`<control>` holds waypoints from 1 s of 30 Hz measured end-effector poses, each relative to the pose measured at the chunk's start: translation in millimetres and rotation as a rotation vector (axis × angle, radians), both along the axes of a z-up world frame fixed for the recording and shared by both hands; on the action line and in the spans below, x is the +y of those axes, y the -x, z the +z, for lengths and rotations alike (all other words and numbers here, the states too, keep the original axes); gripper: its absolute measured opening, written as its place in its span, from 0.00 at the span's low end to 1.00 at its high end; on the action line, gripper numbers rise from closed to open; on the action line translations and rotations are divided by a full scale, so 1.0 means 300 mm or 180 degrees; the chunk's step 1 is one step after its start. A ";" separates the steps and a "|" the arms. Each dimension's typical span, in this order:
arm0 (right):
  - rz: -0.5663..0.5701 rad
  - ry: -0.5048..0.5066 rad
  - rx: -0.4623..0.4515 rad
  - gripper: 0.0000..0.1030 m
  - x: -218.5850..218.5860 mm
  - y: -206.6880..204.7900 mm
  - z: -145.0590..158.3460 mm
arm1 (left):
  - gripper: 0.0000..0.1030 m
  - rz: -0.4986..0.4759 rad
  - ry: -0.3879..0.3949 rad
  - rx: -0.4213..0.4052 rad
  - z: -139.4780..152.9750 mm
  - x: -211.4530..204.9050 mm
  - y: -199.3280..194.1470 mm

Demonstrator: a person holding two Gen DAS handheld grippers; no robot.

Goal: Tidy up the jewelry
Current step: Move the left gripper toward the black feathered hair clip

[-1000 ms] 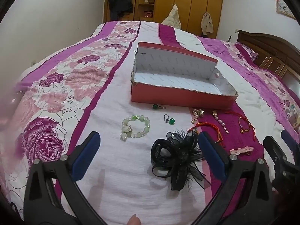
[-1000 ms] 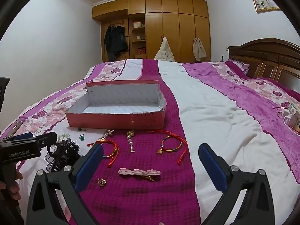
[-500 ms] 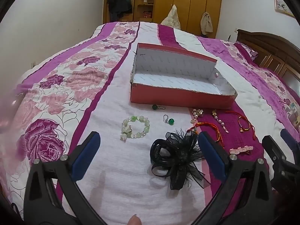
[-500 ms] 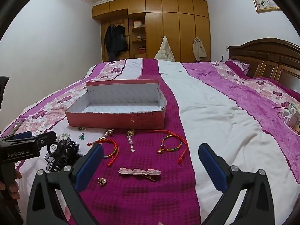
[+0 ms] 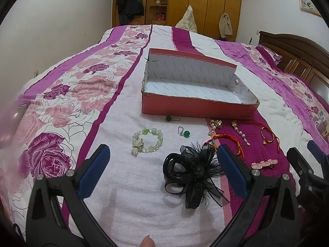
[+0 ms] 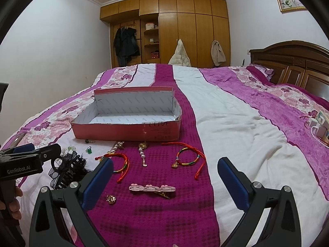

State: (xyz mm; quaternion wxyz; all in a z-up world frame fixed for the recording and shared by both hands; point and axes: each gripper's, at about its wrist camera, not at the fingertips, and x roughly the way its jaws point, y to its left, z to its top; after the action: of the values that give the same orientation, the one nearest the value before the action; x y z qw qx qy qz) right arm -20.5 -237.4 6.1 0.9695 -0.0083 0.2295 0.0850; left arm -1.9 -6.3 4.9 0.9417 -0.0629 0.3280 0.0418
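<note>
An open red box with a white inside lies empty on the bed; it also shows in the right wrist view. Jewelry lies in front of it: a green bead bracelet, green earrings, a black feather hair clip, red cord bracelets, a pearl charm, a pink hair clip and a small gold piece. My left gripper is open and empty above the black hair clip. My right gripper is open and empty above the pink hair clip.
The bed has a purple, white and floral cover. A wooden headboard stands at the right, wardrobes at the back. Small white items lie at the bed's right edge. A phone lies at the left.
The left wrist view has shifted slightly, with the box and jewelry sitting a little lower and nearer. The right gripper has hardly moved. Both stay open.
</note>
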 end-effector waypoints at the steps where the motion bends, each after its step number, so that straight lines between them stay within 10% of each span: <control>1: 0.0000 0.0000 -0.0002 1.00 -0.001 0.000 -0.001 | 0.94 -0.0001 -0.0005 -0.0003 0.001 -0.001 0.000; 30: -0.0004 -0.0013 -0.0001 1.00 -0.001 -0.002 0.001 | 0.94 -0.0056 -0.0076 -0.0074 0.023 -0.014 0.006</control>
State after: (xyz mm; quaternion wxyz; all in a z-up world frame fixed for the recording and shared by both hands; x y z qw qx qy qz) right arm -20.0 -237.8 6.3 0.9696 -0.0061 0.2292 0.0848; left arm -3.8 -10.4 11.8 0.9464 -0.0493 0.3170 0.0367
